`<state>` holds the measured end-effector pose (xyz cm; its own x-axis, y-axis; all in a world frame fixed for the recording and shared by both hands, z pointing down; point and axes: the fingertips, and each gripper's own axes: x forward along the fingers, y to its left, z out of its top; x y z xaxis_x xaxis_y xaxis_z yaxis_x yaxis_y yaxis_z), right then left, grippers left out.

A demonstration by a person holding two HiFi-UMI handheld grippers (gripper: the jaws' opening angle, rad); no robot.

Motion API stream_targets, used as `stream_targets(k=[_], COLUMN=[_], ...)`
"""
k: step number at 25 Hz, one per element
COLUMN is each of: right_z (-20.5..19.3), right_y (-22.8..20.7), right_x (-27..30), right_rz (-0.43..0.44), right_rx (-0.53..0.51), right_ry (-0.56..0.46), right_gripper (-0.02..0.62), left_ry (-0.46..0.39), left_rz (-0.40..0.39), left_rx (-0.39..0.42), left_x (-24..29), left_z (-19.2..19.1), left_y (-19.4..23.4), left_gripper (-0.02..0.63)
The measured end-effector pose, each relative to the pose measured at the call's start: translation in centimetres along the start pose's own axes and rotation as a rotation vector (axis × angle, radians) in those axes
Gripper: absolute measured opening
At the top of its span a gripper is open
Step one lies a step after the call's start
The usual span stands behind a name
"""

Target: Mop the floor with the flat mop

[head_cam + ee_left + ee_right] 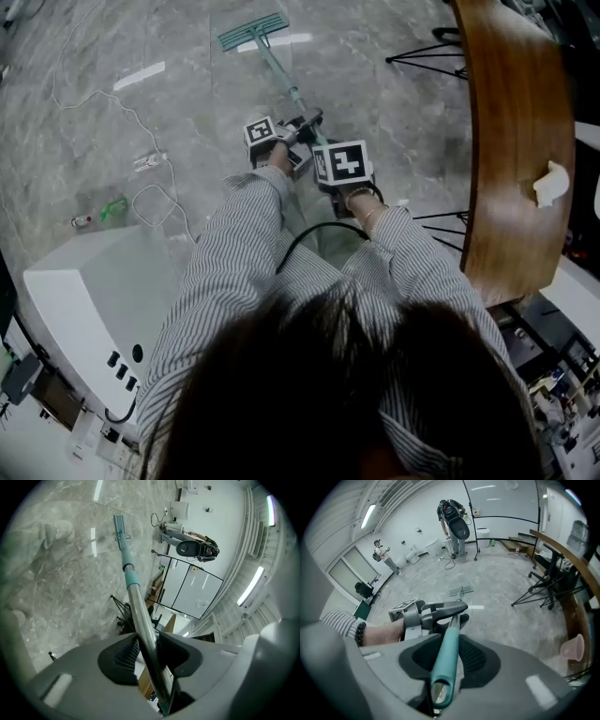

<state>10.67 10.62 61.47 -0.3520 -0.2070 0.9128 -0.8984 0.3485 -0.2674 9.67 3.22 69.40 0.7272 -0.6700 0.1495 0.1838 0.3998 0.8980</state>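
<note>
The flat mop has a teal head [253, 31] lying on the grey marble floor ahead of me, with its pole [286, 80] slanting back to my hands. My left gripper [298, 131] is shut on the silver part of the pole [143, 620], further down the shaft. My right gripper [330, 173] is shut on the teal handle end [446, 660], just behind the left one. In the left gripper view the mop head [119, 526] lies far off at the pole's end. In the right gripper view the left gripper [436, 612] and the mop head [461, 591] lie ahead.
A curved wooden table [517, 141] runs along my right with a crumpled tissue [550, 184] on it. Black tripod legs [422, 56] stand near it. A white cabinet [94, 309] sits at my left, with a white cable [141, 131] on the floor. A person [384, 552] stands far off.
</note>
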Motion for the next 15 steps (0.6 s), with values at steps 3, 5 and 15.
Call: stream_targets(k=[3,5,15], right_z=[-6.0,-9.6,-21.4], right_y=[-0.7,-0.9,1.2], right_x=[-2.1,-3.5,-9.0], right_rz=[-0.001,-0.002,0.023], right_rx=[-0.005,0.006,0.065], right_ry=[0.007,0.012,0.055], right_gripper=[0.115,0.114,0.115], left_ry=[0.047,0.089,0.078], left_rz=[0.008,0.037,0.055], left_rx=[-0.025,-0.019,-0.083], left_x=[-1.6,-2.7,-8.8], left_z=[-6.3,-9.5,-20.9], left_y=[1.9,4.2,7.5], left_gripper=[0.13,0.13,0.118])
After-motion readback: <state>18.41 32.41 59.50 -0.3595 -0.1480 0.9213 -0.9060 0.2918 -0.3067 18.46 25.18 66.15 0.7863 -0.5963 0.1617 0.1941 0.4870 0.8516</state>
